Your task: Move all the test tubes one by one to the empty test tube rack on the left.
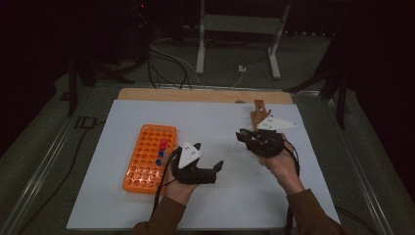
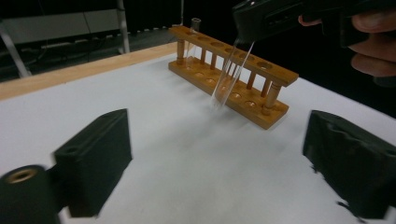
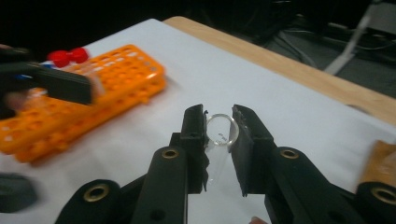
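Orange rack point(image 1: 147, 157), clear glass tube point(image 3: 220, 135)

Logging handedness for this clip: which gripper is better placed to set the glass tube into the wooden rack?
Right. The right gripper already clamps the glass tube beside the wooden rack; the left gripper is open, farther off.

I see an orange tube rack point(image 1: 148, 157) with red and blue caps point(image 1: 161, 149) on the white bench point(image 1: 215, 122), and cables point(image 1: 166, 68) on the floor behind.
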The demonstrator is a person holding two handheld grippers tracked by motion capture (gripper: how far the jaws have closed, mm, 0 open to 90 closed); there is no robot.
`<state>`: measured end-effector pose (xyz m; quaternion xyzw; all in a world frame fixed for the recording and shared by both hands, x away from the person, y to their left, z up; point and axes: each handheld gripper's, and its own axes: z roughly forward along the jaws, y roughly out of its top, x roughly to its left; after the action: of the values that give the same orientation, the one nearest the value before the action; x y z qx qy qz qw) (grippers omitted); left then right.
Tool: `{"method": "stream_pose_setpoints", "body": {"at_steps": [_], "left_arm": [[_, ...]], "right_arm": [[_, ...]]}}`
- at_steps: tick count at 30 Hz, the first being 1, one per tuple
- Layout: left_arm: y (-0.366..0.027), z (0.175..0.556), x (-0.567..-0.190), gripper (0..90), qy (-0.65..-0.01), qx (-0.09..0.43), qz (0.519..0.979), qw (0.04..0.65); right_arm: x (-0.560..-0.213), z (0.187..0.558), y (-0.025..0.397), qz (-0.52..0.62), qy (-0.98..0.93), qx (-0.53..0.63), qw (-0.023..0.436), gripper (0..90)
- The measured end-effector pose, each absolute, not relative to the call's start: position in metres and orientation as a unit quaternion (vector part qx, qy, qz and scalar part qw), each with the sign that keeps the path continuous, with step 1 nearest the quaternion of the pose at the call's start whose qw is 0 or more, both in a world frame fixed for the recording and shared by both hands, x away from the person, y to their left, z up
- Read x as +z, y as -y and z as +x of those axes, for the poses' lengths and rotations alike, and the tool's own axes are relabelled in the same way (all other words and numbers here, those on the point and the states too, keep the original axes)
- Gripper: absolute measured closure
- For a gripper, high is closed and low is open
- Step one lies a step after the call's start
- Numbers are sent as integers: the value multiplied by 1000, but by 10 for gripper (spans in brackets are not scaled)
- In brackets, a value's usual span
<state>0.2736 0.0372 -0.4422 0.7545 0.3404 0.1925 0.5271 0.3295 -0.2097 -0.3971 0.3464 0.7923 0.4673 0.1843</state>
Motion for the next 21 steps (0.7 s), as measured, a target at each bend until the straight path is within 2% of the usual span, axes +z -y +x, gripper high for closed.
{"method": "stream_pose_setpoints", "body": {"at_steps": [5,10,21], "left_arm": [[-22,276,-441,173,-333,187,761,525],[-11,274,-441,248,-329,211,769,505],[-6,280,-446,602,-330,215,776,491]], "right_arm": [[-402,321,197,336,-798,476,156,753],[-405,316,185,325,-804,477,141,752],[-408,312,176,314,-810,482,115,753]]}}
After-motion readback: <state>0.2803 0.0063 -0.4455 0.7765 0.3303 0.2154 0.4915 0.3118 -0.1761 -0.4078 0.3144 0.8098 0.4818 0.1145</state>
